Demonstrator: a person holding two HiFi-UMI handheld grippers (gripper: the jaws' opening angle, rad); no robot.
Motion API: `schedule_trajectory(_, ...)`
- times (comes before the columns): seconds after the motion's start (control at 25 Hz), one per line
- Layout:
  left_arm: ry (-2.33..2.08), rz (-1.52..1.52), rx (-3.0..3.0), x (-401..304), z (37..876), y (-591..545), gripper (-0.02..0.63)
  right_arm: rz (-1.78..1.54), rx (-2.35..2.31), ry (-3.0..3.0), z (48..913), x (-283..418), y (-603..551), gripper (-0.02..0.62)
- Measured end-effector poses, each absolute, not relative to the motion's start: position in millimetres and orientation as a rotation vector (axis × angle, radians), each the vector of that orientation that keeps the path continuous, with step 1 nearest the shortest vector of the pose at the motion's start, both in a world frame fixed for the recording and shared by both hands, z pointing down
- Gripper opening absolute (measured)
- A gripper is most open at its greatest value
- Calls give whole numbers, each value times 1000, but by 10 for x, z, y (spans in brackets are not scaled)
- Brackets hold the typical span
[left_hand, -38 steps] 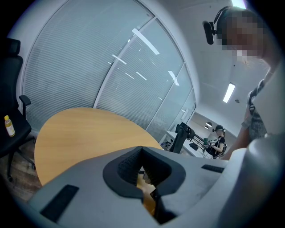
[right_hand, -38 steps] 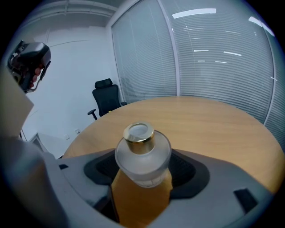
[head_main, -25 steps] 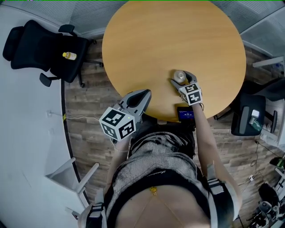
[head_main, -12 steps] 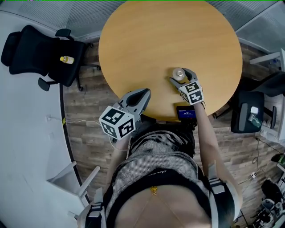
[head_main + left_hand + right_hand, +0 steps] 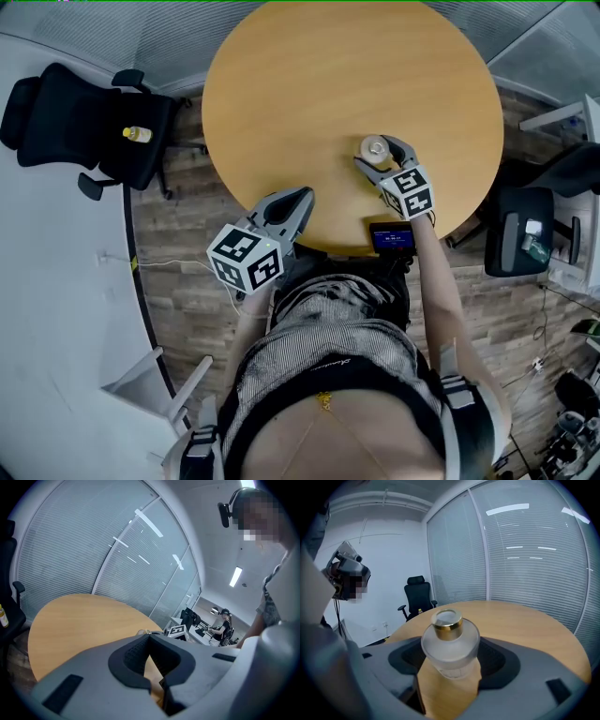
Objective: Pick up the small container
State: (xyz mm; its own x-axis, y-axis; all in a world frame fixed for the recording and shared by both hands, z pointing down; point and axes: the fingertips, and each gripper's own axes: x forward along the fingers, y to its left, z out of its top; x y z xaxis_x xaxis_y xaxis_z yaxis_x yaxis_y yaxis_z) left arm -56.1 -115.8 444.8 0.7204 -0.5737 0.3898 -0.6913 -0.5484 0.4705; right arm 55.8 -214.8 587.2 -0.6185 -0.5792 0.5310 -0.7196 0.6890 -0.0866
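Since the earlier frames, the right gripper (image 5: 379, 155) and the small container (image 5: 450, 644) between its jaws have shifted a little toward the far side of the round wooden table (image 5: 319, 94), while the left gripper (image 5: 302, 195) has kept its place at the near-left edge.

**Right gripper.** Its jaws stand on either side of the container's frosted body, below the gold cap (image 5: 446, 620). Both pads appear to touch the glass, so the grip reads as made. The container is upright, right of the table's centre and toward its near side. Whether its base has left the wood cannot be told from these views.

**Left gripper.** Its jaws are drawn together at the tips with nothing between them. It hangs over the table's near rim, well apart from the container.

**Surroundings.** A dark phone-like device (image 5: 392, 236) lies at the near edge, just near of the right gripper. A black office chair (image 5: 84, 117) with a small yellow bottle (image 5: 137, 134) on its seat stands off to the left.

**Step in hand.** The grasp looks complete and the lift is at or just past its start. The next move calls for a steady vertical raise with grip pressure held even, since a smooth, rounded glass body may slip or tilt between the pads.
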Motion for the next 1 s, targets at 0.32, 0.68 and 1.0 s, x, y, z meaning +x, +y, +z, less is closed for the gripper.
schedule_trajectory(0.32,-946,247,2324,-542,4436,-1172,5,426,1005,-2481,5653,522,-2034,337)
schedule_trajectory(0.68,-925,242,2334,-486,4441,-1173,5,407,1008,-2499,5299,563,-1955,337)
schedule_trajectory(1.0,-913,237,2343,-459,4426,-1189,5,422,1049,-2538,4927,596,-1941,337)
